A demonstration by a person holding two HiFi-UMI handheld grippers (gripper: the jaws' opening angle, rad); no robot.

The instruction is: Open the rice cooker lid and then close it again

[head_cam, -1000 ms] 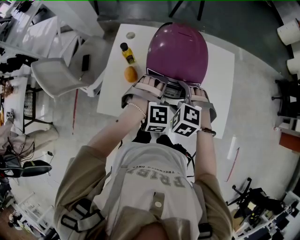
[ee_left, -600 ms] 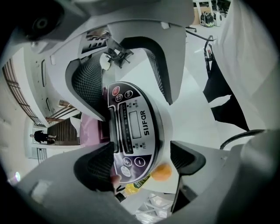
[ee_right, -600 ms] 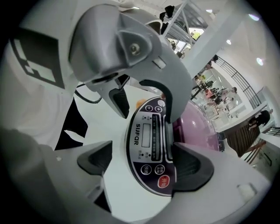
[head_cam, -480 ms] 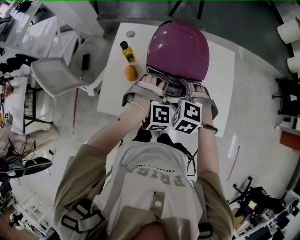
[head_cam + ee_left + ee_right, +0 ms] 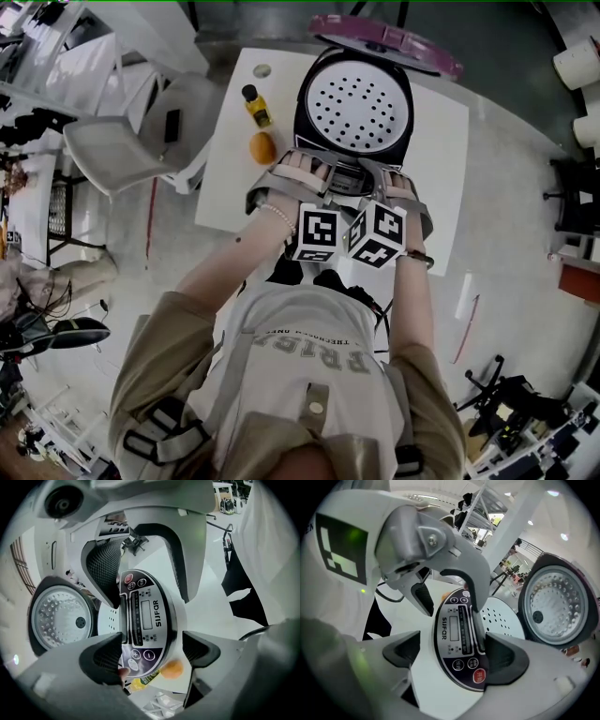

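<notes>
The rice cooker point(image 5: 323, 141) stands on the white table point(image 5: 441, 159) with its purple lid point(image 5: 384, 39) swung up at the back. A white perforated tray point(image 5: 354, 103) shows inside the pot. Both grippers rest at the cooker's front, side by side. My left gripper point(image 5: 307, 172) is open, its jaws astride the control panel point(image 5: 145, 620). My right gripper point(image 5: 386, 183) is open too, astride the same control panel point(image 5: 461, 644). The lid's shiny inner plate point(image 5: 58, 618) stands upright beyond the jaws, and the right gripper view shows that inner plate point(image 5: 558, 604) too.
An orange point(image 5: 262, 148) and a small yellow bottle point(image 5: 254, 104) lie on the table left of the cooker. A grey chair point(image 5: 122, 150) stands off the table's left edge. The orange point(image 5: 171, 669) also shows past the left jaws.
The purple lid, shut half a second ago, has sprung up and back, uncovering the perforated tray. Both hands and grippers have stayed where they were.
</notes>
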